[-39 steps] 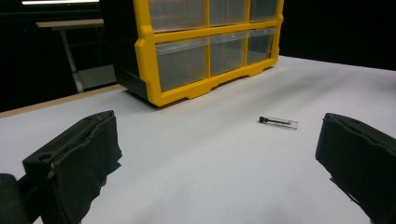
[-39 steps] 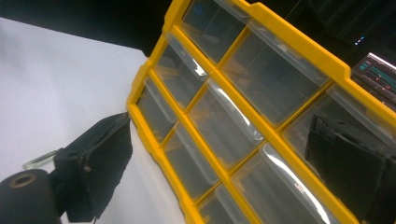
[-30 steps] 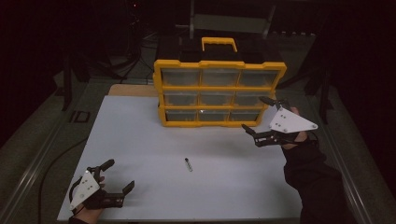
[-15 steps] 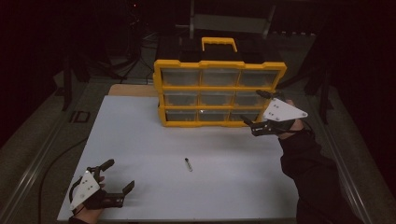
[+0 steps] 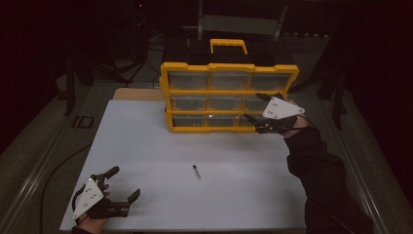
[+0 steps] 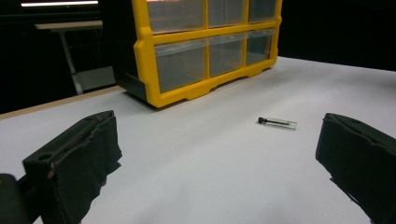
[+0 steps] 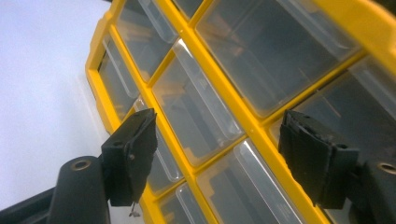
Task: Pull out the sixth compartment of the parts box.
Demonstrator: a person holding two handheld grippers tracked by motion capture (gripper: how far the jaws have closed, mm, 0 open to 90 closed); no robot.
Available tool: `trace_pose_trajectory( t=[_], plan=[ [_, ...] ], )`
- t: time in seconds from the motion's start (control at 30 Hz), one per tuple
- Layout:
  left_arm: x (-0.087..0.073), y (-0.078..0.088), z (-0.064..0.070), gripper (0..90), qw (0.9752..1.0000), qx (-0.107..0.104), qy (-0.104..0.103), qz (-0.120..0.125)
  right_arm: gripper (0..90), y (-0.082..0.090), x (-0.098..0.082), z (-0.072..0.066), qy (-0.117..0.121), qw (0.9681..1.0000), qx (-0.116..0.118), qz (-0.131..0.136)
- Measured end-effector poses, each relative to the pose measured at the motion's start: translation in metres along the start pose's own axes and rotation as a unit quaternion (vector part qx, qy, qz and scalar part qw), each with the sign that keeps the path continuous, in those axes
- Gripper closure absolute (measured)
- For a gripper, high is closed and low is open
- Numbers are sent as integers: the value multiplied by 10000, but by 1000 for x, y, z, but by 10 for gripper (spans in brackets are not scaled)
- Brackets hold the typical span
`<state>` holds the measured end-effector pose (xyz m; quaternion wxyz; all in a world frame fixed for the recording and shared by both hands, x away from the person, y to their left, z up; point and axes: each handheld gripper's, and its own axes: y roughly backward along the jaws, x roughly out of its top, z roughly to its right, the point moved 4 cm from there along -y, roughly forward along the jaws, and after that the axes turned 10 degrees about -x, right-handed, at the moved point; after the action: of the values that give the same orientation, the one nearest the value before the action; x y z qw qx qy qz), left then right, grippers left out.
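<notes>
My right gripper, jaws wide and empty, has moved up to the yellow drawer cabinet's right-hand drawers, probably to open one. My left gripper rests wide open near the table's front-left corner, a small vial lying untouched mid-table.

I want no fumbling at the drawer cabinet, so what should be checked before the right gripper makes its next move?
1. Right gripper open: ok, its fingers stand well apart.
2. Lined up with a drawer: ok, it faces the right column of the yellow drawer cabinet.
3. Fingers touching a drawer: cannot tell.
4. All drawers shut: ok in the high view.
5. Small vial out of the way: ok, it lies mid-table, apart from both grippers.
6. Left gripper clear: ok, open, near the table's front left corner.
</notes>
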<state>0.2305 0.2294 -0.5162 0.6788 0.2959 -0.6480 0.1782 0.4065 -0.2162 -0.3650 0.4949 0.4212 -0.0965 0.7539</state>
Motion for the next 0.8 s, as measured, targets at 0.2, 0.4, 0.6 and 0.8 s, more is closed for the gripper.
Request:
trace_pose_trajectory(
  t=[0.2,0.4,0.6,0.8],
  plan=[
    [0,0,-1,3,10000,32,5,9,315,-14,-5,0,272,9995,-45,-142],
    [0,1,-1,3,10000,45,42,31,418,-26,-11,-1,566,9975,-372,-224],
    [0,1,-1,3,10000,48,50,36,516,-31,-16,0,809,9957,-428,-104],
    [-1,0,-1,3,10000,46,36,12,560,-36,-22,4,1433,9890,-354,52]
  ],
)
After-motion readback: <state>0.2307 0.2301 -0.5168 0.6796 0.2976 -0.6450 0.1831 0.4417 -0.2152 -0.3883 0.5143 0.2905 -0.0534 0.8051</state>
